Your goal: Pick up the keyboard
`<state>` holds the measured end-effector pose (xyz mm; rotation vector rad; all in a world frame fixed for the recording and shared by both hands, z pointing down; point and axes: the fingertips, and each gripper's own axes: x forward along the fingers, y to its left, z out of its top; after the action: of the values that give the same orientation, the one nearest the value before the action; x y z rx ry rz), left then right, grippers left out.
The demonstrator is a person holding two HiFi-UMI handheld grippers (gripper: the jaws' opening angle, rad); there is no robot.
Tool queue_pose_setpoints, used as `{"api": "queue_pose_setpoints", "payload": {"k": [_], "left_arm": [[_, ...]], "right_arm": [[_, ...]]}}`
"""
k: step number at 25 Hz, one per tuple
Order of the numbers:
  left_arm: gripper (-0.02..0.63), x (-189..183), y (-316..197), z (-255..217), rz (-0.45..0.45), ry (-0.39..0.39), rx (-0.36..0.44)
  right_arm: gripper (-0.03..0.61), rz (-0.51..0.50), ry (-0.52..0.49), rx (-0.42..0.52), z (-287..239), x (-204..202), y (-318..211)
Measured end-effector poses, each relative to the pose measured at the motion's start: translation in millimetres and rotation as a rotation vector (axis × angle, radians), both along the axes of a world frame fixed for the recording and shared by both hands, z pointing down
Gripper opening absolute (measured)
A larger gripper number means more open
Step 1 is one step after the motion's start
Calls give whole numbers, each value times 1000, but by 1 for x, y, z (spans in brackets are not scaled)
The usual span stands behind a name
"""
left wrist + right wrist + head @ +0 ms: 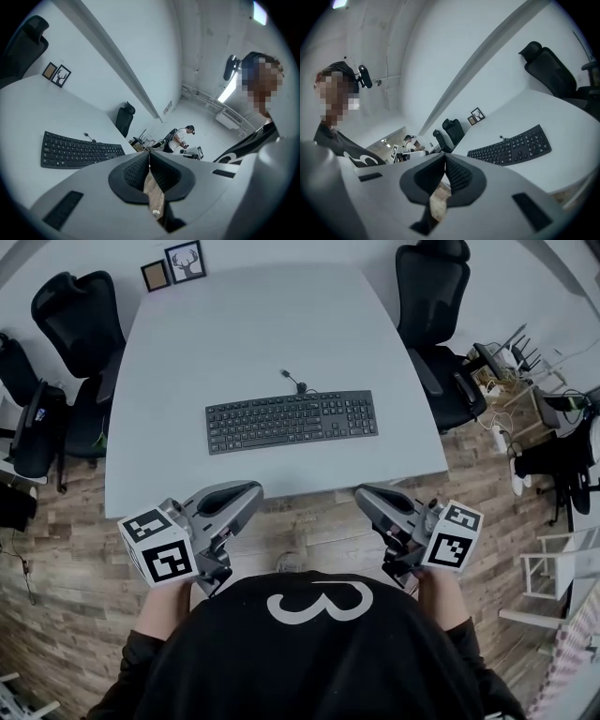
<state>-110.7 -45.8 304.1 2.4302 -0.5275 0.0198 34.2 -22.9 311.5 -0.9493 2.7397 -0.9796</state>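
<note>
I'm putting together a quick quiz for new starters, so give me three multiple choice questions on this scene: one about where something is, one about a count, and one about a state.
1. Where does the keyboard lie on the table?
A. At the far left corner
B. Near the middle
C. Hanging over the near edge

2. How many picture frames stand at the table's far corner?
A. None
B. Five
C. Two

3. How are the left gripper and the right gripper set?
A. Both shut, with nothing held
B. Both wide open
C. Both shut on the keyboard

Answers:
1 B, the head view shows bare tabletop on all sides of it.
2 C, a small frame and a larger one stand side by side.
3 A, each gripper view shows its pads together, with the keyboard lying apart on the table.
</note>
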Motion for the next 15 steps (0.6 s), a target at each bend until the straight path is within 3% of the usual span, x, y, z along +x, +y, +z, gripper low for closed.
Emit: {"api": "queue_pose_setpoints", "payload": {"k": [5, 15], "left_arm": [[15, -22, -42, 9, -23, 16, -29], [17, -39, -67, 28, -104, -18, -52]], "right_arm": [[9, 4, 33, -29, 6, -7, -38], [11, 45, 44, -50, 14, 23, -64]]}}
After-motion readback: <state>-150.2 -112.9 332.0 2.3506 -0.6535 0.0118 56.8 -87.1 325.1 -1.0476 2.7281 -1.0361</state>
